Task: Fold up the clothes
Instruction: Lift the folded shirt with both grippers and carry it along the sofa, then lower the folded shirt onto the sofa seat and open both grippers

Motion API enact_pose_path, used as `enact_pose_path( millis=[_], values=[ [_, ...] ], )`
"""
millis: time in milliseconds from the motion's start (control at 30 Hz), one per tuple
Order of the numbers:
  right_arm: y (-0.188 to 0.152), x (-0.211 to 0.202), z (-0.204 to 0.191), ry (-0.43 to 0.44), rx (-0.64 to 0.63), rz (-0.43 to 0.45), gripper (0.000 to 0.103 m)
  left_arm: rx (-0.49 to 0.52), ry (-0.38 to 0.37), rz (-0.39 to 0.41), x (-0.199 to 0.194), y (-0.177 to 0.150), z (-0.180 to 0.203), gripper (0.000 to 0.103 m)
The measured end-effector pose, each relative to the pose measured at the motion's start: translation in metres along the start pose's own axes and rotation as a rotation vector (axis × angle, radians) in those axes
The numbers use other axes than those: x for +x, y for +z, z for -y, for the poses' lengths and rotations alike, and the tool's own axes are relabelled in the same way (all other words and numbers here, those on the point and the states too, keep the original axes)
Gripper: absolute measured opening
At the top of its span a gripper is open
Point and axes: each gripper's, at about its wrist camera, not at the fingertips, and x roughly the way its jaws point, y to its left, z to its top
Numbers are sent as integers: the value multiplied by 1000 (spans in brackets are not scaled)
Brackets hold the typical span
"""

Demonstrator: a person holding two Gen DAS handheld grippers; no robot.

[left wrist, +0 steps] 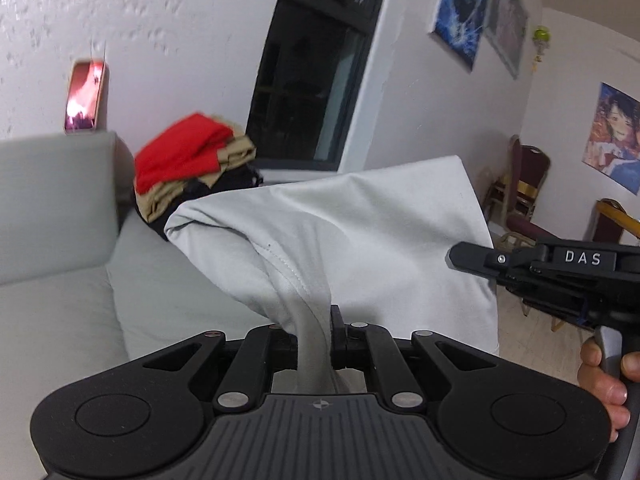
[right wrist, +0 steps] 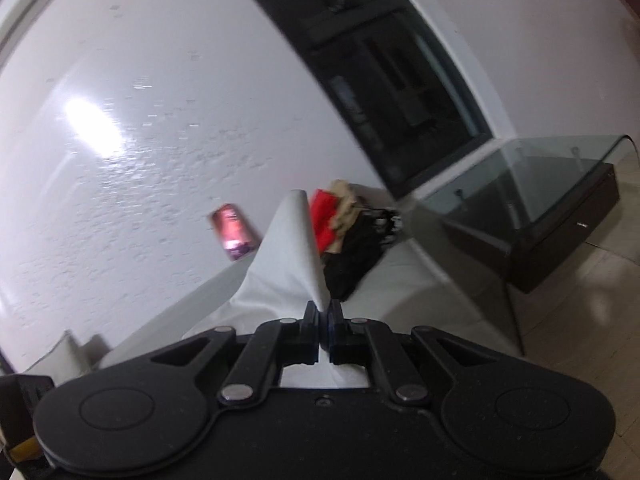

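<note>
A light grey garment (left wrist: 360, 232) hangs lifted above a pale sofa (left wrist: 60, 280). My left gripper (left wrist: 320, 320) is shut on a bunched edge of it. My right gripper (right wrist: 323, 312) is shut on another edge of the same garment (right wrist: 288, 264). The right gripper also shows in the left wrist view (left wrist: 520, 264), at the garment's right side, held by a hand. A pile of clothes (left wrist: 192, 168), red, tan and black, sits on the sofa by its armrest, beyond the garment; it also shows in the right wrist view (right wrist: 348, 232).
A pink phone-like object (left wrist: 86, 96) stands on the sofa's back against the white wall. A dark window (left wrist: 312, 72) is behind the pile. A glass-topped dark table (right wrist: 540, 200) stands right of the sofa. Chairs (left wrist: 520, 184) and posters (left wrist: 460, 12) line the right wall.
</note>
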Motion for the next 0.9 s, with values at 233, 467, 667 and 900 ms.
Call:
enact_pose_path(
  millis=[233,467,667,900],
  values=[
    [3,105,82,-199,88,-161,9,-65,281,-219,92,-23,-58,30],
    [-6,88,108,-307,4,-127,35,-238,323,-200,50,-47,-119,31],
    [-27,102,66,-262,-128,-200,29,-29,210,-165,82,-36,-49,36],
    [-63,96,45,-383,-288,-397,29,117,307,-410,106,-63,-13,42]
  ],
)
